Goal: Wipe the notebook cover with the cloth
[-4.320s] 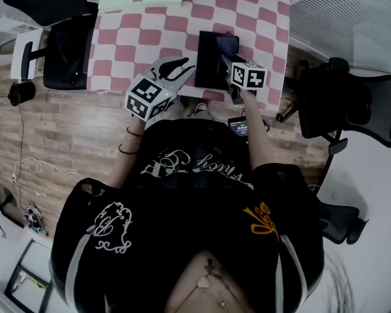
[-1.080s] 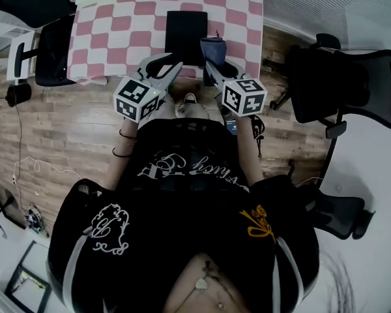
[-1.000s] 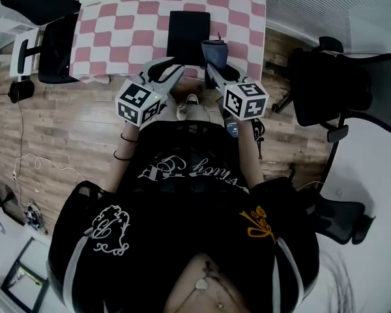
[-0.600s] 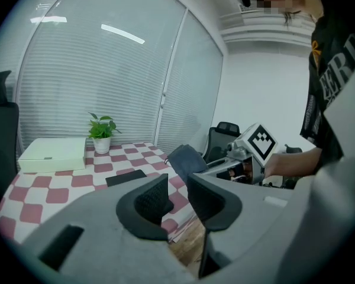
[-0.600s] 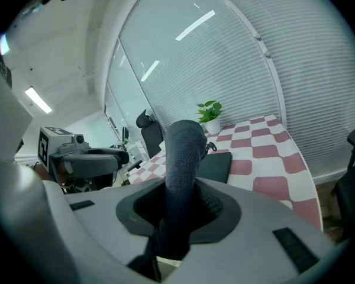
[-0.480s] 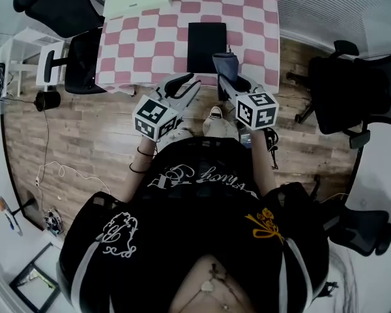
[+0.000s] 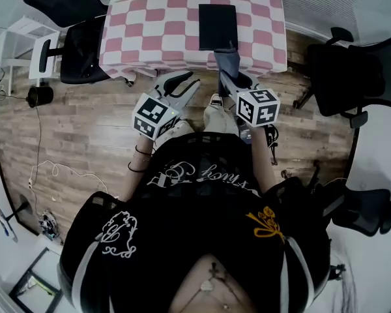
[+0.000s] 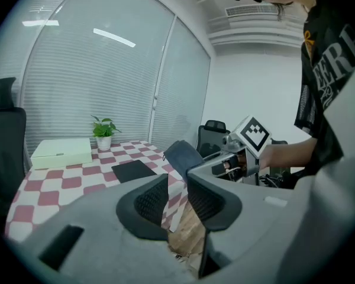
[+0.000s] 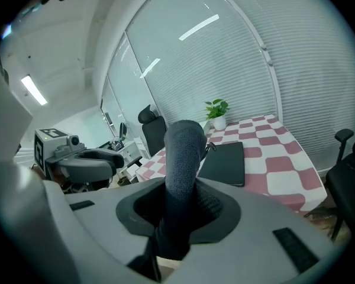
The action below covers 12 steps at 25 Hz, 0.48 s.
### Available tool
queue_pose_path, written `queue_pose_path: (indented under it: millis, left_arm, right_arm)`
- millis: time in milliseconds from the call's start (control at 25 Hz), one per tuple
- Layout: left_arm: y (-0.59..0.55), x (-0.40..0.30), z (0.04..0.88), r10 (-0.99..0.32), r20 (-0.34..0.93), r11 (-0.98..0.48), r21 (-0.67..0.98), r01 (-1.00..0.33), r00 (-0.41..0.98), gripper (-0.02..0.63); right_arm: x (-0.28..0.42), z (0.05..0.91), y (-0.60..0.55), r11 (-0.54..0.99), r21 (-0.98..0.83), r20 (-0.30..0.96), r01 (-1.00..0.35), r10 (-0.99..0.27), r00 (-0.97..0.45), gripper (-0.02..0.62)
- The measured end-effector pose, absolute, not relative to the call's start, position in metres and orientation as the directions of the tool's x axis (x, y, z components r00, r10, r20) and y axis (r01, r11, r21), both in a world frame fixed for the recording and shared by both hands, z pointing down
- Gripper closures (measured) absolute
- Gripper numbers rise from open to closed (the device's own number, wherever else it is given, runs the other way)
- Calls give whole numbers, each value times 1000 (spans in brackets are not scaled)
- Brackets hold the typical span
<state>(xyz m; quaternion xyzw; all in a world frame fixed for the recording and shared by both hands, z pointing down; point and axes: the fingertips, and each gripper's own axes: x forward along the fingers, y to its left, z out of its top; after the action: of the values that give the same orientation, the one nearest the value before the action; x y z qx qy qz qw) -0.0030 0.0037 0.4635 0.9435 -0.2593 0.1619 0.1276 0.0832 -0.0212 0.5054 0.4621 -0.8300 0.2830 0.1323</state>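
Head view: the notebook (image 7: 217, 26) lies flat on the checkered surface (image 7: 137, 31), close to its near edge. We hold the left gripper (image 7: 186, 83) and right gripper (image 7: 229, 77) short of that edge.

Left gripper view: jaws apart, nothing between them.

Right gripper view: jaws clamped on the dark cloth (image 9: 180, 152), which stands up as a thick roll.

Risk, as we judge it: the bunched cloth may touch the cover only narrowly, and the unpinned notebook may slide off the edge.

left hand-held gripper (image 8: 176, 189): jaws apart, empty | notebook (image 8: 130, 170): flat on checked counter (image 8: 53, 185) | right hand-held gripper (image 8: 200, 165): clamping cloth (image 8: 182, 154) | plant (image 8: 103, 134): far edge
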Motion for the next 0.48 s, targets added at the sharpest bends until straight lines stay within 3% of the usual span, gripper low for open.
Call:
queue_pose_path:
  millis: [480]
  left_arm:
    - [93,-62,465,-412,314,-858,181,-480,855,495]
  right_arm:
    - [21,495,79,380,-334,453,-863,-738,-500,505]
